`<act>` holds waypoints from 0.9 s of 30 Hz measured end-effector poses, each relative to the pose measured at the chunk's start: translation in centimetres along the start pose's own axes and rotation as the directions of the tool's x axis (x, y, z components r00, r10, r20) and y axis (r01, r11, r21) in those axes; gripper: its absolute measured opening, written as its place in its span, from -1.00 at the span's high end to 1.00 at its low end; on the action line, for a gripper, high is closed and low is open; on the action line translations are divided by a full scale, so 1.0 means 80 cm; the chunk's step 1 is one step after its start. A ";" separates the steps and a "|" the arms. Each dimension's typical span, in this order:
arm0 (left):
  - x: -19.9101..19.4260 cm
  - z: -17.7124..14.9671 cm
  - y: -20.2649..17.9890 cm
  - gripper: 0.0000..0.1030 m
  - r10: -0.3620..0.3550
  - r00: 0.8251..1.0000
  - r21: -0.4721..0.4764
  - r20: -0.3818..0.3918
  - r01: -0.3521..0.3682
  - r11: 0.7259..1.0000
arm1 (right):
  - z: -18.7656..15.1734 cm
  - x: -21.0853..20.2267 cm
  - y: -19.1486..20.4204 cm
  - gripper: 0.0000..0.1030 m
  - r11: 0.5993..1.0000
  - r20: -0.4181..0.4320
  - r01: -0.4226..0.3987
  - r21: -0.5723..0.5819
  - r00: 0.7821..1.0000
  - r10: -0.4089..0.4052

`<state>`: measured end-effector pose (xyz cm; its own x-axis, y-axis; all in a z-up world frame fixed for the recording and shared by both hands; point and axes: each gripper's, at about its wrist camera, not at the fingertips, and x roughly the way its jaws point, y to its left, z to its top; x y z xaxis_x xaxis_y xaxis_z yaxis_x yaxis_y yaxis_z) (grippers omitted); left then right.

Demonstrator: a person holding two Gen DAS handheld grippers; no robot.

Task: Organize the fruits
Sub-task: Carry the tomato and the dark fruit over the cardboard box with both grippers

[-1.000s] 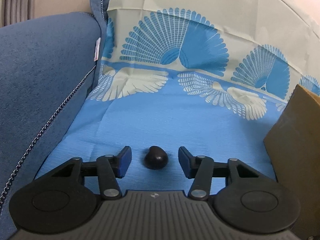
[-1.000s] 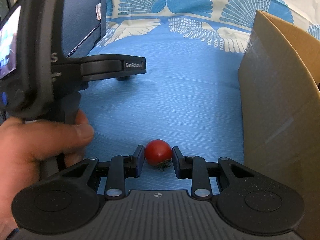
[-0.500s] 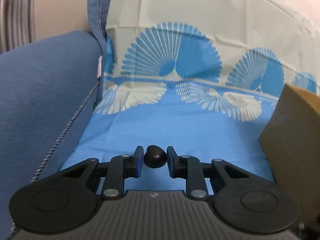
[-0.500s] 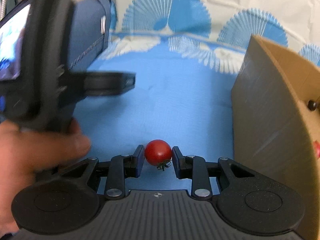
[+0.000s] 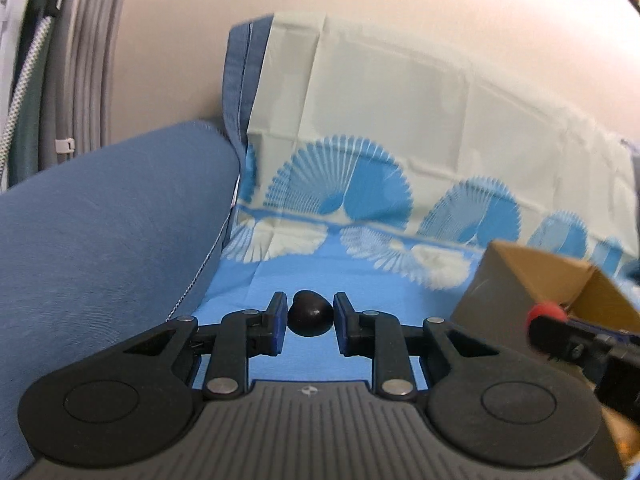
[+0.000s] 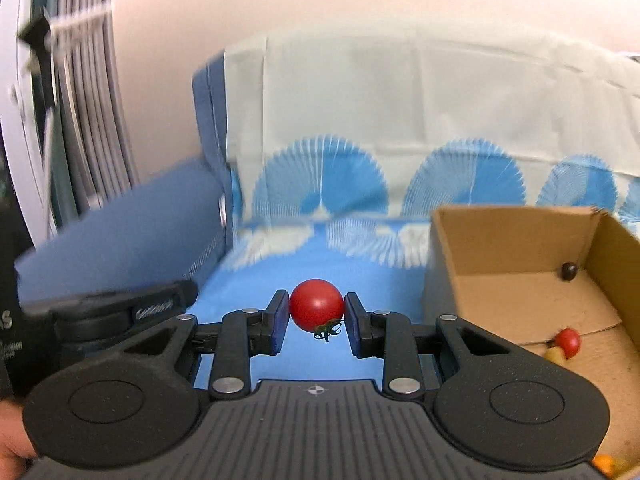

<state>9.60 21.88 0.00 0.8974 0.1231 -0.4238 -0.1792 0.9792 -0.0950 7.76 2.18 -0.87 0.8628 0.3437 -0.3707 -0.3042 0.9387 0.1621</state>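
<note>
The left claw (image 5: 310, 322) pinched a dark fruit (image 5: 310, 318) and the right claw (image 6: 316, 316) pinched a red tomato (image 6: 316, 304), both lifted clear of the blue cloth (image 6: 380, 280). Each sat left of the cardboard box (image 6: 508, 240), probably bound for the fruit already inside.

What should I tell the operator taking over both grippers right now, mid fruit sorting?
Left gripper: shut on the dark fruit, held above the blue cloth.
Right gripper: shut on the red tomato, stem end down, also off the cloth.
Cardboard box: open, to the right of both grippers. Inside it lie a dark fruit in the far corner, a small red one and a yellowish one beside it.
Done: both fruits picked up.
Left: carry each over the box rim and release inside, probably the right one first as it is nearer.
</note>
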 end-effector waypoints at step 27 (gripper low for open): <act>-0.078 0.000 -0.136 0.46 -0.199 0.978 0.168 0.070 0.185 0.968 | 0.031 -0.126 -0.190 0.39 0.984 0.181 0.164 0.071 0.968 -0.174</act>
<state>5.97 10.43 3.66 0.9411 -0.0633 -0.3323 0.0603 0.9980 -0.0191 4.70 -15.61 2.68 0.9612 0.1642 -0.2215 -0.1293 0.9780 0.1636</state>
